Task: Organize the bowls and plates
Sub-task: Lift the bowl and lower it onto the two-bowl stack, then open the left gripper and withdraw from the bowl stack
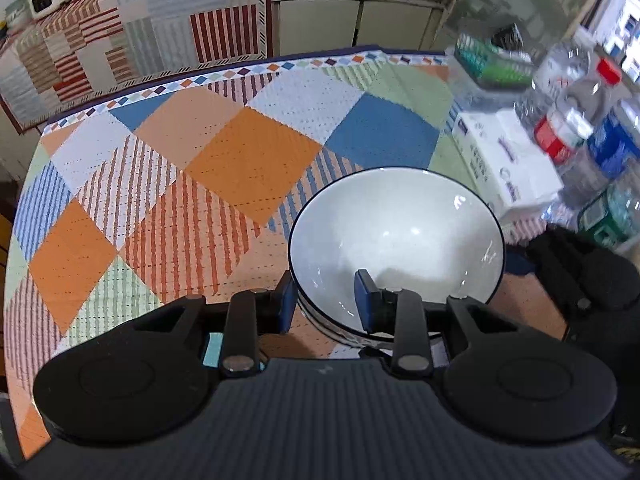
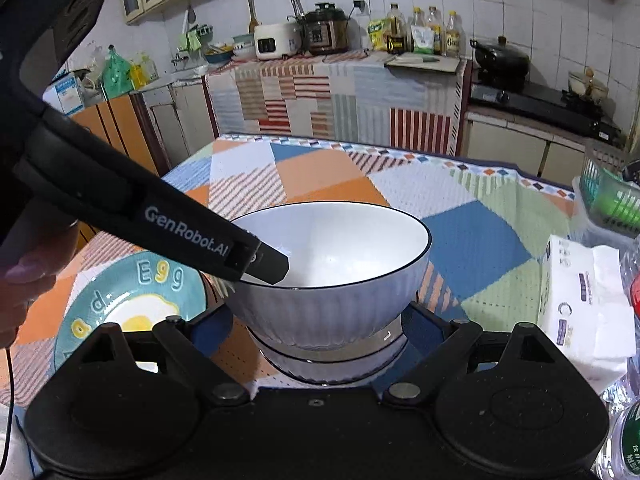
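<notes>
Left wrist view, desk (image 1: 248, 152): covered by a patchwork cloth of orange, blue and green squares; tissue pack (image 1: 508, 160) and bottles at its right edge
Egg plate (image 2: 132, 300): teal, flat on the cloth, left of the bowl
Upper bowl (image 2: 332, 272): white with a dark rim, seated in a second bowl (image 2: 328, 368) beneath it
Left gripper (image 1: 329, 298): narrowed on the upper bowl's near rim; one finger outside the wall, one inside
Right gripper (image 2: 320, 332): spread wide; bowls between its fingers; contact not discernible
</notes>
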Demonstrator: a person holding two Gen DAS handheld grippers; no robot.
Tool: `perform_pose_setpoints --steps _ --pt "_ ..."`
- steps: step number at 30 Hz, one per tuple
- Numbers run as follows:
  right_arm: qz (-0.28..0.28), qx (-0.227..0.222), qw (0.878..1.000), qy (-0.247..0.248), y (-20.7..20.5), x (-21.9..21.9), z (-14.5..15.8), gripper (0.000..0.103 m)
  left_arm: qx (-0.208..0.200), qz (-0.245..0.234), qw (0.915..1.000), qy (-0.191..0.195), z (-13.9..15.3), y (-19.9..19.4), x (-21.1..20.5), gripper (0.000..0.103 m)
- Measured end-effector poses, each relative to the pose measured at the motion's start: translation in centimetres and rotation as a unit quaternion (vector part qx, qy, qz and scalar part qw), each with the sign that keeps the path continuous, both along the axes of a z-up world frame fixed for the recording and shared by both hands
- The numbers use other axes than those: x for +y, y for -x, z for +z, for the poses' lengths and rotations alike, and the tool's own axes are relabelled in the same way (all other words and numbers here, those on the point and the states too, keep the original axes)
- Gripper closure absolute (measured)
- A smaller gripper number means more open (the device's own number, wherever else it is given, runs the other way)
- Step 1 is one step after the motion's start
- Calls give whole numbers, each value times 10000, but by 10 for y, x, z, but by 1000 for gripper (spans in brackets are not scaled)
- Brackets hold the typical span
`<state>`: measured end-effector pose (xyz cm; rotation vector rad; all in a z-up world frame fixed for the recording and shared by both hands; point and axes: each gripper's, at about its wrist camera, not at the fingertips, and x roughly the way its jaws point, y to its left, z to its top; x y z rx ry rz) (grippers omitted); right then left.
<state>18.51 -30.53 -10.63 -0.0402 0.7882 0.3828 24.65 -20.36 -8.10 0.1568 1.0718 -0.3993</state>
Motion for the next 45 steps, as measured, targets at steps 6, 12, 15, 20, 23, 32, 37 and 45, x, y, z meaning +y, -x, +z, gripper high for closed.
perform_pose_setpoints --steps 6,12,15,20,23,32,37,45 --pt "48 67 9999 99 -1 2 -4 9 -167 -57 9995 -273 -4 7 -6 74" --pt "164 118 9994 278 1 4 -1 6 -198 -21 9989 -436 -12 8 -10 74" --pt "156 62 9996 241 0 3 -1 6 -241 15 9985 -497 -14 10 -11 74" --pt "3 -63 10000 65 9 1 1 6 -189 179 9994 -247 -10 14 -1 75" --pt "-72 -338 9994 -11 26 -1 6 6 -330 153 9992 -159 2 24 5 74" --pt "115 -1476 9887 -245 84 -3 30 4 -895 69 9959 -145 34 67 22 74" --pt "3 -1828 9827 -289 106 1 41 0 -1158 45 9932 -106 45 94 30 72" --pt "-35 -1542 9872 -403 121 5 40 0 -1280 -21 9918 16 42 126 39 70"
